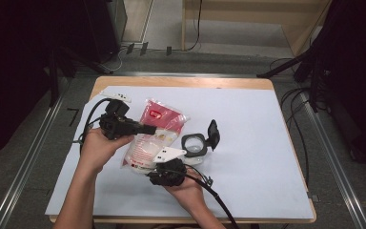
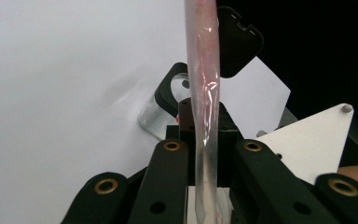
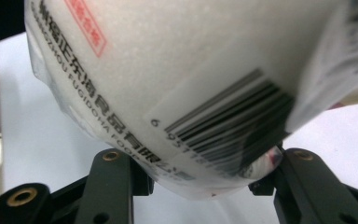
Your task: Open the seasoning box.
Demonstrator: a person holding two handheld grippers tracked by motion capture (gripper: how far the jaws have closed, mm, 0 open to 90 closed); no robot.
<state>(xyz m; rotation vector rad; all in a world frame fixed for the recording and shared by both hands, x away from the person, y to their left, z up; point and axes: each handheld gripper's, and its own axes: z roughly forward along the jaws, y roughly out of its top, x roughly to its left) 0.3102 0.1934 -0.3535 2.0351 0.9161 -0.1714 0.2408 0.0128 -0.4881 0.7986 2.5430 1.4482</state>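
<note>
High view: a plastic bag of white grains, red at the top, lies tilted on the white sheet covering the table, held betw. both grippers. Left gripper pinches the bag's side edge; right gripper has the lower end, the bag's bottom. Just right of the bag sits a clear jar w/ its black flip lid standing open. Plenty of bare sheet to the right & front; table edges well apart from the work. Left gripper view: jaws closed on the thin flat seam of the bag, film runs straight up betw. them; jar and lid just behind. Film looks slick & floppy, so I'd judge the seam the safest hold, though it may slip under load. Right gripper view: jaws spread wide around the bulging barcode end, touching both sides, gripping it. Contents prob. loose & heavy-ish, will shift & sag; squeeze too hard and the film could split.
</note>
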